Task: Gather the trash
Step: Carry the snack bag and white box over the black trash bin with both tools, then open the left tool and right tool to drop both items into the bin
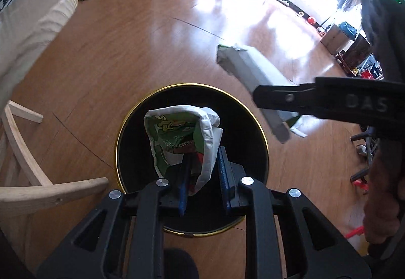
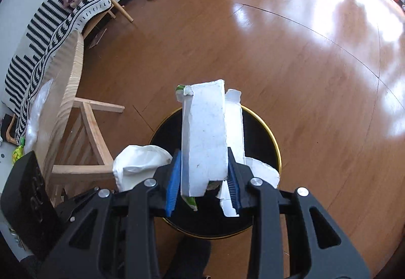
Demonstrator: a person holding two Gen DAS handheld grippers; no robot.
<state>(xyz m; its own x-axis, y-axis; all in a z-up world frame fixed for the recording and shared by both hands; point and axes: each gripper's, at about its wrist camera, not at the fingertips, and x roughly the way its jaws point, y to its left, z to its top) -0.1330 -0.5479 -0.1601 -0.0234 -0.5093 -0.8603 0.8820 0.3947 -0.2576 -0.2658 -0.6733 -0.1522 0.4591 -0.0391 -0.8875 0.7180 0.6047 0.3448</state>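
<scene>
- We hold the left gripper [image 1: 202, 165] straight above the bin [image 1: 258, 127], its blue pads pinching a crumpled green-and-white wrapper [image 1: 182, 137].
- The wrapper hangs over the bin's dark mouth, well inside the gold rim, so for this hand the drop is directly below.
- Our right gripper [image 2: 205, 172] is clamped on a torn white carton [image 2: 205, 132], its pads pressing the two long sides.
- The carton's long axis runs forward along the fingers and away from us; in the right wrist view most of it sits over the bin [image 2: 273, 142], while its far end reaches past the far rim.
- From the left wrist view the carton [image 1: 243, 63] lies right of the bin, over the floor [image 1: 126, 51], so we judge the left hand the better placed to let go first.
- We think the right hand needs to tip or draw the carton back, or it may catch the rim.
- The bin's inside is black; we cannot tell what it already holds.
- A wooden chair [image 2: 83, 132] stands just left of the bin.
</scene>
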